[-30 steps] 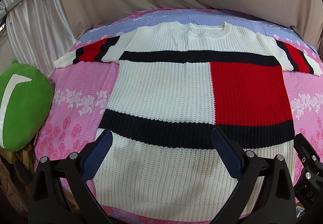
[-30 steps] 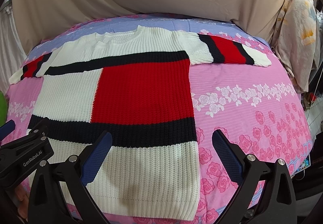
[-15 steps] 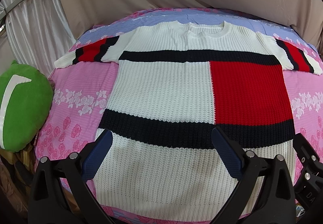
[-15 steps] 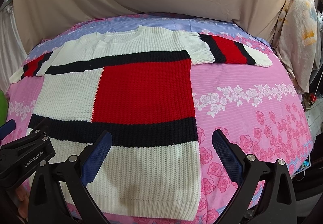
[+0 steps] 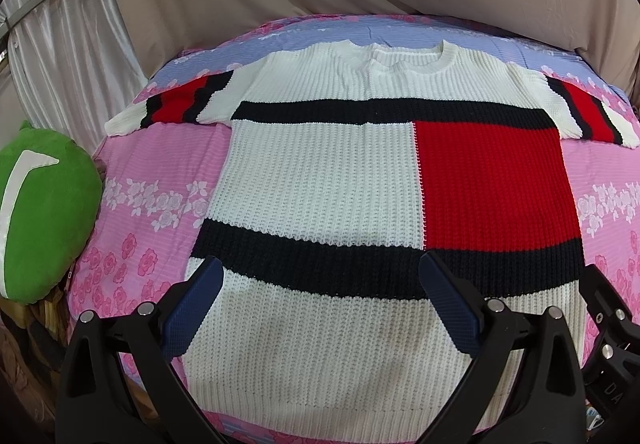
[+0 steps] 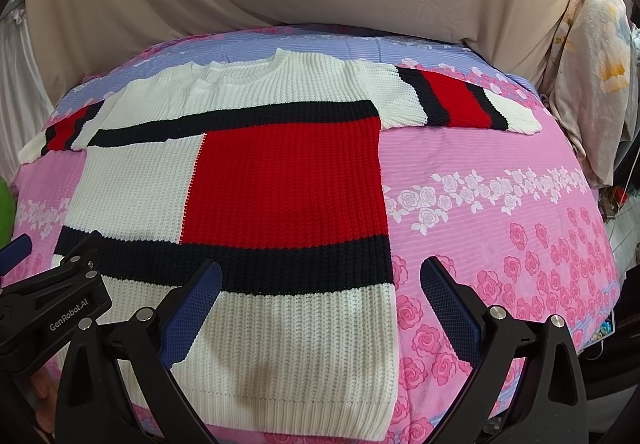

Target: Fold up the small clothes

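Sweater [image 5: 320, 180] lies flat, apparently beneath both spread grippers [image 5: 320, 304] [image 6: 320, 304].

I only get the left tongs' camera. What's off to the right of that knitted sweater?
Observer: In the right view, bare pink rose-print bedspread lies beside the sweater, and a pale floral cloth hangs at the far right.
Operator: Does the right sleeve end cleanly? Mine cuts it off.
Observer: Yes, the right sleeve lies flat, fully stretched out, ending in a white cuff.
Operator: Where are the right tongs?
Observer: The right tongs are open, one finger above the sweater's lower right part, the other above the bedspread.
Operator: Any writing on my tongs?
Observer: The left tongs show up in the right view labelled "GenRobot.AI".
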`<control>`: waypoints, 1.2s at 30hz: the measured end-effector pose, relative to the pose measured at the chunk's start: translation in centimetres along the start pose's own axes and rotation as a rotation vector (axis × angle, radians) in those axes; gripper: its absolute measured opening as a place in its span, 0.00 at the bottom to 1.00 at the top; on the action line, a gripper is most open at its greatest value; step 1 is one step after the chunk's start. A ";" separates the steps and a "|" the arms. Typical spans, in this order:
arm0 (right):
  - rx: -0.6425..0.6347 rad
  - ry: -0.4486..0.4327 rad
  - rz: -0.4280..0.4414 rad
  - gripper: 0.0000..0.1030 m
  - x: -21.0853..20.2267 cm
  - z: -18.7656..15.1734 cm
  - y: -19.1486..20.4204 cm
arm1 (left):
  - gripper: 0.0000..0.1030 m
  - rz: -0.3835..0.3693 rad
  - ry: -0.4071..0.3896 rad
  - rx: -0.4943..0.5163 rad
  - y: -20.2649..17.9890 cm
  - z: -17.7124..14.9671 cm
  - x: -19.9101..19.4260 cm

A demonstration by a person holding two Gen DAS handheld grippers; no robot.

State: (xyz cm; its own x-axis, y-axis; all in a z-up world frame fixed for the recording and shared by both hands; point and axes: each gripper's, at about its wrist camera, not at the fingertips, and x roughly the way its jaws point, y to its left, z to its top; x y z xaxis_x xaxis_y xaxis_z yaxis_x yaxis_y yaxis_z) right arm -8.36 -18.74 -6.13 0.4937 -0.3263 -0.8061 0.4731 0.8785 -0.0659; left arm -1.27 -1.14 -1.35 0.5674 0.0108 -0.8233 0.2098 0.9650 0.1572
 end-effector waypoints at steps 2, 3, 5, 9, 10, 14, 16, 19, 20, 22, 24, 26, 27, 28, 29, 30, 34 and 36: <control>0.002 0.004 0.002 0.95 0.2 0.1 0.0 | 0.93 -0.006 0.009 -0.002 -0.1 0.2 0.3; 0.005 0.007 0.005 0.95 0.3 0.1 0.0 | 0.93 -0.011 0.015 -0.005 -0.1 0.3 0.5; 0.019 0.016 0.019 0.95 0.9 0.5 -0.4 | 0.93 -0.028 0.026 -0.014 -0.1 0.6 0.8; 0.090 0.021 0.037 0.95 3.0 1.4 -3.7 | 0.93 -0.074 0.025 -0.044 0.3 1.5 1.0; 0.113 0.014 0.028 0.95 3.5 1.8 -5.1 | 0.93 -0.085 0.029 -0.057 0.4 1.9 1.1; 0.238 -0.002 -0.044 0.95 6.1 7.2 -14.3 | 0.93 -0.137 0.036 -0.144 1.1 3.7 1.7; 0.309 -0.015 -0.058 0.95 7.6 10.4 -19.8 | 0.93 -0.170 0.033 -0.187 1.1 4.6 1.9; 0.395 -0.013 -0.102 0.95 10.7 14.7 -27.7 | 0.93 -0.197 -0.001 -0.243 0.7 5.8 2.1; 0.426 -0.007 -0.102 0.95 12.0 15.8 -30.0 | 0.93 -0.197 -0.007 -0.250 0.5 6.1 2.2; 0.521 0.008 -0.089 0.93 15.3 17.6 -34.8 | 0.93 -0.196 -0.007 -0.247 -0.4 6.6 2.7; 0.606 0.020 -0.075 0.87 17.7 18.5 -38.1 | 0.93 -0.202 -0.001 -0.244 -1.0 7.0 3.1; 0.695 0.033 -0.057 0.80 20.3 19.1 -41.1 | 0.91 -0.207 -0.003 -0.243 -1.7 7.3 3.6; 0.721 0.040 -0.062 0.79 21.2 19.2 -41.8 | 0.91 -0.204 -0.001 -0.241 -2.0 7.4 3.8; 0.750 0.049 -0.068 0.76 22.3 19.3 -42.7 | 0.91 -0.200 0.005 -0.237 -2.2 7.4 4.1; 0.772 0.054 -0.067 0.72 23.1 19.4 -43.2 | 0.91 -0.199 0.012 -0.231 -2.4 7.5 4.4; 0.794 0.057 -0.055 0.57 23.7 19.4 -43.8 | 0.91 -0.195 0.016 -0.224 -2.6 7.6 4.7; 0.846 0.028 0.028 0.06 24.5 20.1 -44.3 | 0.91 -0.191 0.015 -0.189 -2.9 8.0 5.2; 0.886 -0.080 0.122 0.06 22.2 21.6 -43.9 | 0.91 -0.204 0.008 -0.191 -2.7 8.4 5.2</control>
State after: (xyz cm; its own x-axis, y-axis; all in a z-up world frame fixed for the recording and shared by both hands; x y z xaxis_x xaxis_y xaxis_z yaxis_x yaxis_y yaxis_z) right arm -2.40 -72.07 -8.40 0.6111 -0.3008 -0.7322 0.7872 0.3279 0.5223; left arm 7.84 -5.88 -1.49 0.5225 -0.1878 -0.8317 0.1646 0.9793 -0.1177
